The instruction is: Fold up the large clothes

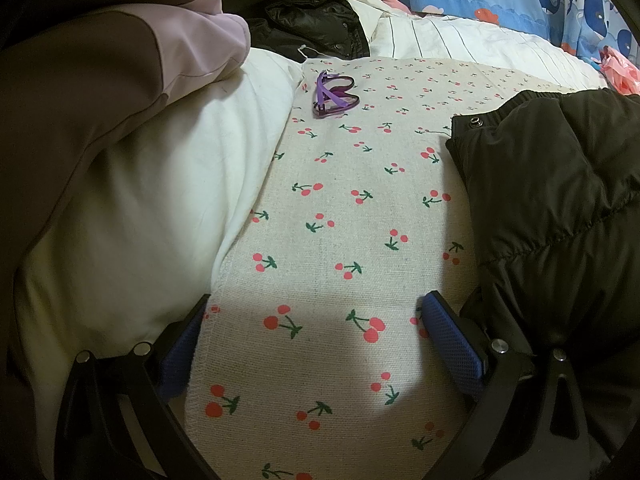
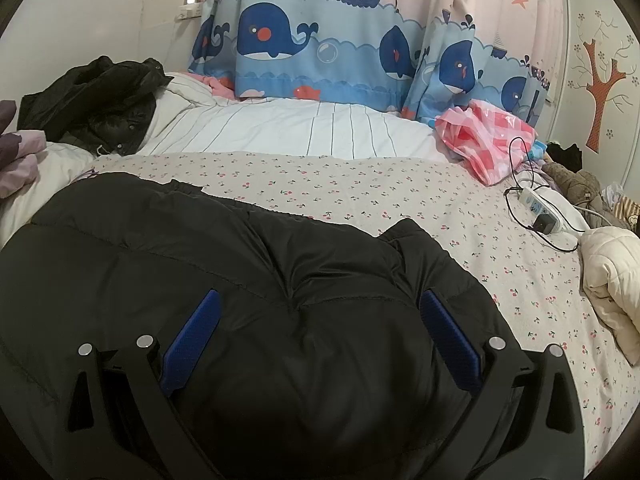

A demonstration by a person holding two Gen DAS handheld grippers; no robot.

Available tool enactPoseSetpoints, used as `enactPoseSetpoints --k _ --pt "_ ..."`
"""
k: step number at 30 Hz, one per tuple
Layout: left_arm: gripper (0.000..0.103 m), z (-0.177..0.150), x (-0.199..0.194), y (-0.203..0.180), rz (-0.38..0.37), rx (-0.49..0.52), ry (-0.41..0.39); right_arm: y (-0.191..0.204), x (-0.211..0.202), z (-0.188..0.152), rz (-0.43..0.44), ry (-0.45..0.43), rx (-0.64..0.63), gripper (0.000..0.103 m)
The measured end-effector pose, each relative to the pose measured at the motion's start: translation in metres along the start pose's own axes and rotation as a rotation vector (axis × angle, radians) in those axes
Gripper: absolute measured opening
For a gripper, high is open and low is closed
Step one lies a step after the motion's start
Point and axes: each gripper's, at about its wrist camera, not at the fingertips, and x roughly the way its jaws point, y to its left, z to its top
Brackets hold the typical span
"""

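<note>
Early in the fold, judging by the lie of things: black puffer jacket (image 2: 248, 264) spread over the cherry-print bed sheet (image 2: 400, 188), bulky and rumpled, with no crisp crease or stacked layer visible, though possibly already doubled once along the far edge, hard to say through the fisheye. Still to do, as far as can be judged: sleeves brought in, body halved, bundle squared up. Right gripper (image 2: 320, 340) spread wide and empty, blue pads (image 2: 448, 336) hanging directly above the jacket's quilted middle, nothing pinched between them; contact with the fabric cannot be confirmed. Left gripper (image 1: 316, 344) likewise released, poised over bare cherry-print bed sheet (image 1: 340, 216) just beside the jacket's snap-buttoned edge (image 1: 552, 200), jacket lying off the gripper's right finger, not between the fingers. On the far side of the jacket from the camera, purple glasses (image 1: 334, 94) loose on the sheet, well apart from the hem. Beside the jacket's left edge, a white pillow (image 1: 132, 200) under a brown-and-lilac garment (image 1: 100, 76). Beyond the jacket toward the whale curtain (image 2: 320, 48), a second dark jacket (image 2: 96, 96) heaped on striped bedding (image 2: 288, 128). To the jacket's right, a power strip (image 2: 540, 204) with cable and a cream padded garment (image 2: 612, 280), neither touching it.
</note>
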Motion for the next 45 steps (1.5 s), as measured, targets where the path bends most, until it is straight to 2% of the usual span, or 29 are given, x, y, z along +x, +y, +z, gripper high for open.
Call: enactPoseSetpoints --k 45 --pt "0.097 0.0007 -0.0001 0.0002 -0.001 0.001 0.001 -0.0029 -0.0028 -0.0022 -0.008 -0.01 0.0 0.096"
